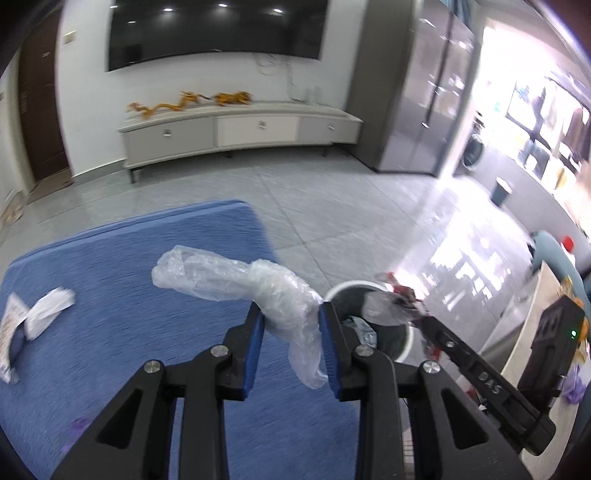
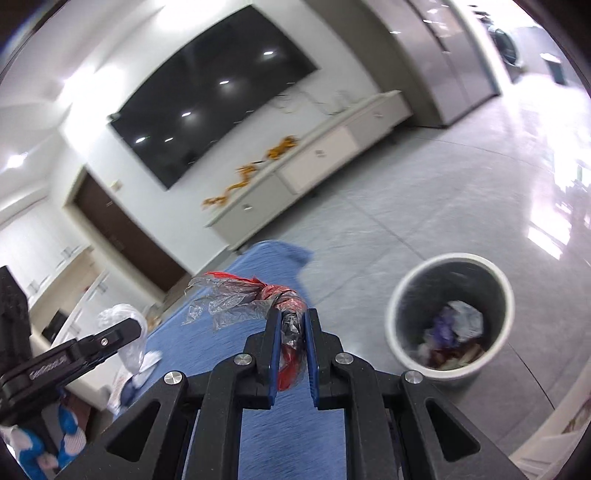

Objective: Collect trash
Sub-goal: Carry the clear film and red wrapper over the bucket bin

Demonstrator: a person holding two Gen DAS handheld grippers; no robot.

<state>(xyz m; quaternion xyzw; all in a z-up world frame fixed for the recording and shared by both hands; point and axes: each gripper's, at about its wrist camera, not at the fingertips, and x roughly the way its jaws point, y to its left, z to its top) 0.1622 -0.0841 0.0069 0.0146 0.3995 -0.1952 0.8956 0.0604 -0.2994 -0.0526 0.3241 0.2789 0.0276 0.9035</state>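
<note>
Across the far wall hangs a dark TV [image 1: 218, 29], and below it stands a long pale cabinet [image 1: 240, 133] with orange figurines [image 1: 192, 101] on top. Grey floor tiles [image 1: 332, 206] run from the cabinet toward both cameras.

Nearer, a blue mat [image 1: 122, 295] fills the lower left of the left wrist view and shows again under the right gripper in the right wrist view. On its left edge lie a white paper scrap [image 1: 50, 312] and a printed packet [image 1: 11, 332], touching each other.

Just off the mat's right side stands a round bin [image 2: 452, 317], white outside and dark inside, holding mixed trash: pale plastic, something purple, and brownish bits at the bottom. In the left wrist view the bin's rim [image 1: 404, 343] shows partly behind the two grippers.

The left gripper [image 1: 291, 321] is clamped on a crumpled clear bag [image 1: 236, 277]; the bag sticks out up and to the left over the mat, and a loose end droops between the pads.

The right gripper [image 2: 291, 332] is pinched tight on a red-and-clear wrapper [image 2: 251, 299], which is twisted at the pads and fans out to the left. In the left wrist view this wrapper is held over the bin's opening, beside the clear bag.
</note>
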